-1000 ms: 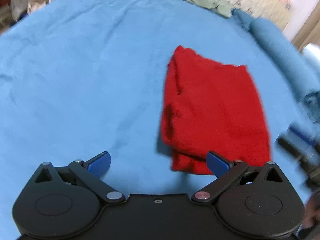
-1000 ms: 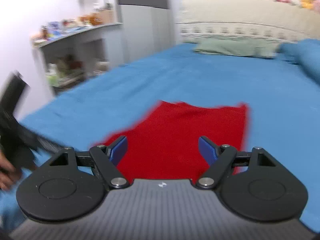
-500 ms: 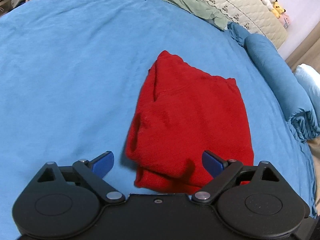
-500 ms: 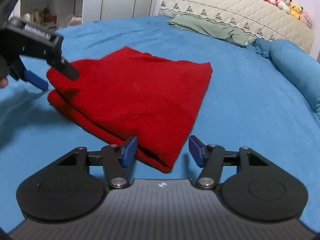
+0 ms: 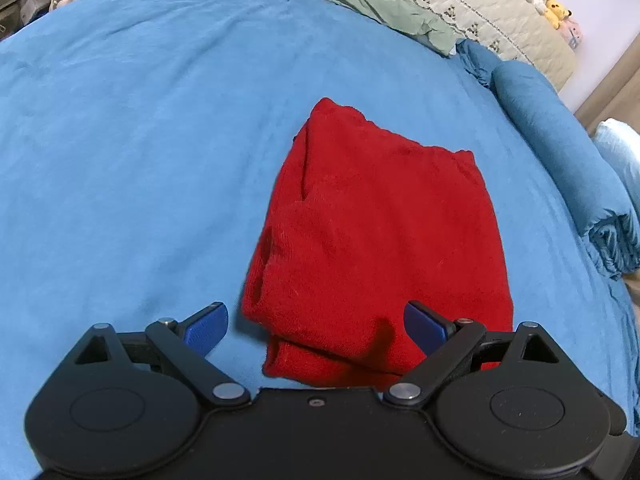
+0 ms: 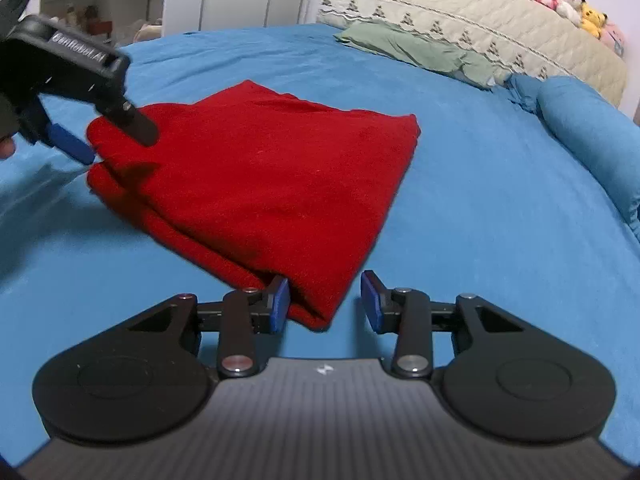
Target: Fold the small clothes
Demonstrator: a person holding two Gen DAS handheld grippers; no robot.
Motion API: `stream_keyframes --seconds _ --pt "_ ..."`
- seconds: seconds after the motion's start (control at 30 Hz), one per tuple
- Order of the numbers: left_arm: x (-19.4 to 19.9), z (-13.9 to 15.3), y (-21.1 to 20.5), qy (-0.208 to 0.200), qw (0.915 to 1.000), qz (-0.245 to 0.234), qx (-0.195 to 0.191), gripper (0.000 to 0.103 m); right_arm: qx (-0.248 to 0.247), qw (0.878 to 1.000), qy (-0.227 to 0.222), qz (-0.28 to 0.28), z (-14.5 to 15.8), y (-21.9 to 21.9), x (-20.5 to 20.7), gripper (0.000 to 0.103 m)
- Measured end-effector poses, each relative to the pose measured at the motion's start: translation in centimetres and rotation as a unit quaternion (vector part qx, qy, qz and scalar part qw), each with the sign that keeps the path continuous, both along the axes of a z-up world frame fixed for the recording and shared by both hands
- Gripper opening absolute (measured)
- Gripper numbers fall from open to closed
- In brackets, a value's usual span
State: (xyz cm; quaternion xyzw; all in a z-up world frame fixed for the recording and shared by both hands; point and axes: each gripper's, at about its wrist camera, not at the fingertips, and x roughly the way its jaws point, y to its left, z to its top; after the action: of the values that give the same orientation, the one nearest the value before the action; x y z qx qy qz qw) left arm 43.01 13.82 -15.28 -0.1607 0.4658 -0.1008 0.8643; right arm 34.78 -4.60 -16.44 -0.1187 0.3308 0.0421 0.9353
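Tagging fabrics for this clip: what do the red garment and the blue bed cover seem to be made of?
Red garment: looks like soft knit or fleece, matte, with a fuzzy nap and thick rounded fold edges.
Blue bed cover: probably brushed cotton or microfibre, matte, smooth, with shallow soft creases. Neither weave is resolvable.

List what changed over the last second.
The right gripper came down to the red cloth's near corner, its jaws closing around it, not yet pinching. The left gripper edged up to the other corner, open. The cloth stayed folded on the blue bed.
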Motion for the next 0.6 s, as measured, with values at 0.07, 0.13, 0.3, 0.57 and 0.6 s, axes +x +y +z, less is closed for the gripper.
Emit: stream_keyframes --seconds 0.07,0.13,0.3,0.57,0.6 --pt "0.1 0.0 -0.1 0.001 1.0 0.0 -0.001 0.096 -0.001 1.0 -0.005 0.005 0.2 0.3 0.1 0.044" --pt "0.1 0.1 -0.1 -0.001 1.0 0.001 -0.003 0.096 0.02 0.999 -0.028 0.003 1.3 -0.1 0.0 0.021" --pt "0.0 0.0 -0.3 -0.003 1.0 0.002 -0.004 0.096 0.083 0.992 -0.079 -0.051 4.1 -3.1 -0.7 0.02" --pt "0.4 -1.4 -1.6 0.008 0.9977 -0.012 0.067 0.096 0.056 0.998 -0.01 -0.026 -0.8 -3.3 -1.3 0.02" --pt "0.4 -1.6 -1.8 0.007 0.997 -0.015 0.075 0.096 0.057 0.998 -0.004 -0.022 -0.6 -3.2 -1.3 0.021"
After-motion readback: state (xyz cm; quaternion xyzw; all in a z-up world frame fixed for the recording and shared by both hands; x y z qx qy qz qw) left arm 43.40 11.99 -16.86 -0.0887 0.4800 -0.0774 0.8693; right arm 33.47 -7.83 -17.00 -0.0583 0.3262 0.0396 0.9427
